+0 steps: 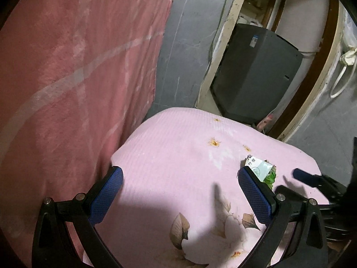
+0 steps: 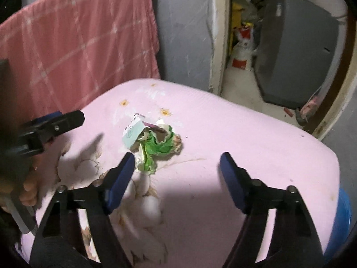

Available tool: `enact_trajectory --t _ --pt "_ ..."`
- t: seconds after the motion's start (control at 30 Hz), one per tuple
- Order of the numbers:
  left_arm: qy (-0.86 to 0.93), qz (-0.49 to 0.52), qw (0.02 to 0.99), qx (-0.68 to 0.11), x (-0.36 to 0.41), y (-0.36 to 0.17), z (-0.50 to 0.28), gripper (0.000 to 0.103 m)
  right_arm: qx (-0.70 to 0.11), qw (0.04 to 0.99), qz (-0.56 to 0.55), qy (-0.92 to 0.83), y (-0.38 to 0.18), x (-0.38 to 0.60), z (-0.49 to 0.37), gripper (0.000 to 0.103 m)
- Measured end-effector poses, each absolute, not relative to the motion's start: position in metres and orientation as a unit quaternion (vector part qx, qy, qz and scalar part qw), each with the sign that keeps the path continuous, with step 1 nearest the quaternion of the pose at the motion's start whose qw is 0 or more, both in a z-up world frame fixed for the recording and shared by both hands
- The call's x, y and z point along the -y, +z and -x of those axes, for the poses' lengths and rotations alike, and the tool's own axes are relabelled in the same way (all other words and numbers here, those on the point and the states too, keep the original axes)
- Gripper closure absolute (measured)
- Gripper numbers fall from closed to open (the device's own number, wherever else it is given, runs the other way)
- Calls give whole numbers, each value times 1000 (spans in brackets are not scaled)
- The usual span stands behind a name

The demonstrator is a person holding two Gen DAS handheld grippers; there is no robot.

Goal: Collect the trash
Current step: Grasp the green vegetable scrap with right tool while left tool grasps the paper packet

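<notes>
Both grippers' jaws stand apart with nothing between them. The right gripper [image 2: 177,163] hovers over a crumpled green-and-white wrapper [image 2: 154,143] on the pink cushion [image 2: 256,138], just beyond its left finger. The left gripper [image 1: 180,179] hangs beside it.

Two wrist fisheyes, both angled down and close over the shared pink cushion [image 1: 178,156], facing the doorway.

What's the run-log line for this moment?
crumpled wrapper on pink cushion | right hand-held gripper open, near it | left hand-held gripper open, empty
</notes>
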State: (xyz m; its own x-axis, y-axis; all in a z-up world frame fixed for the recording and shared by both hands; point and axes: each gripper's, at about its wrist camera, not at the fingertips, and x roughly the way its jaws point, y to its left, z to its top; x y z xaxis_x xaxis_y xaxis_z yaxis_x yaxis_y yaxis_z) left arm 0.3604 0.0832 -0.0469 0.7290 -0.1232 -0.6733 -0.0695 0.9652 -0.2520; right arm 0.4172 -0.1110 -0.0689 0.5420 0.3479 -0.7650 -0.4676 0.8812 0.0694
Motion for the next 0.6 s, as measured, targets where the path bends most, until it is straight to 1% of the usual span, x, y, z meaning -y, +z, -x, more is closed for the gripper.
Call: enact_trajectory --t 0.17,0.2,0.23,0.27,0.33,0.43,0.6 --pt "-20 135 918 -372 -84 -45 -363 2 -442 857 77 253 -79 98 -432 39" --pt "-22 135 918 -373 -84 -45 -363 2 -445 855 79 256 -80 97 -434 45" --pt "-24 134 917 -374 -84 -44 -365 2 -448 852 79 260 -82 96 -435 54" --pt "-26 133 917 -374 -83 -44 -366 2 -451 850 78 262 -81 97 -436 58" --pt "-31 131 917 -375 -82 -43 -367 2 -451 848 72 269 -79 101 -434 73" --pt "-41 131 914 -382 -77 -44 -370 2 -450 847 77 273 -76 108 -428 76" --pt "-62 129 910 -389 -64 -41 -374 2 -455 845 81 270 -75 128 -416 78"
